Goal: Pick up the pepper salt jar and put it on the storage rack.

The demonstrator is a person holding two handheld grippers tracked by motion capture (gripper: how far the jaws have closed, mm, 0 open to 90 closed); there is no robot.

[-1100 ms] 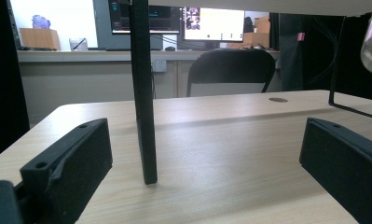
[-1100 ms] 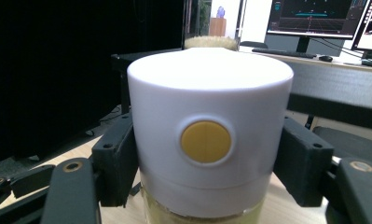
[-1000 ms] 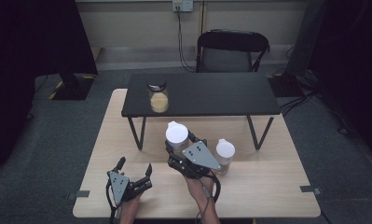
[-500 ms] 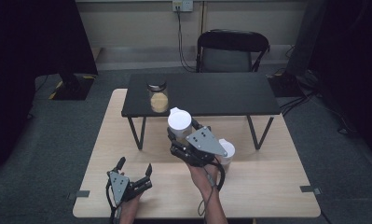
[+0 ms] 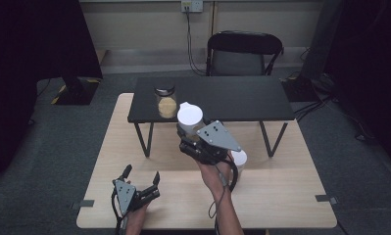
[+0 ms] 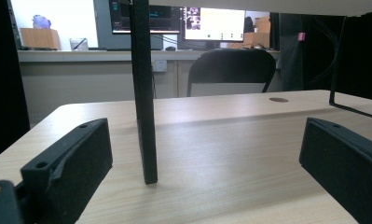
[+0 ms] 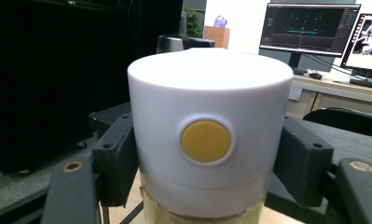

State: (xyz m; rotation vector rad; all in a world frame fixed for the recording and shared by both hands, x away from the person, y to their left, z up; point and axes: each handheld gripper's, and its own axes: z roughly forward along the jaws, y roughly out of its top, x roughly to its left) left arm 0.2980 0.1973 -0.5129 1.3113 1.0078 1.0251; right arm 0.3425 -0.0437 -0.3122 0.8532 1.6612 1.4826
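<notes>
- High view: the right gripper point(image 5: 195, 134) has its jaws clamped on a white-lidded jar point(image 5: 189, 117), held upright with its long axis vertical and lid up, in the air at the front edge of the black raised shelf point(image 5: 242, 98). A second white-lidded jar point(image 5: 239, 159) stands on the wooden table point(image 5: 281, 191) just beside the right hand. A glass jar with a black lid point(image 5: 166, 102) stands on the shelf, near the held one. The left gripper point(image 5: 139, 188) rests low at the table's near edge, jaws apart. A black chair point(image 5: 244, 51) stands behind.
- Left gripper view: both jaws stand wide apart over bare tabletop; a black shelf leg point(image 6: 144, 93) rises between them, farther off.
- Right gripper view: the jaws press on the lid's sides; a yellow round spot point(image 7: 205, 140) faces the camera. Monitors point(image 7: 309, 25) glow behind.
</notes>
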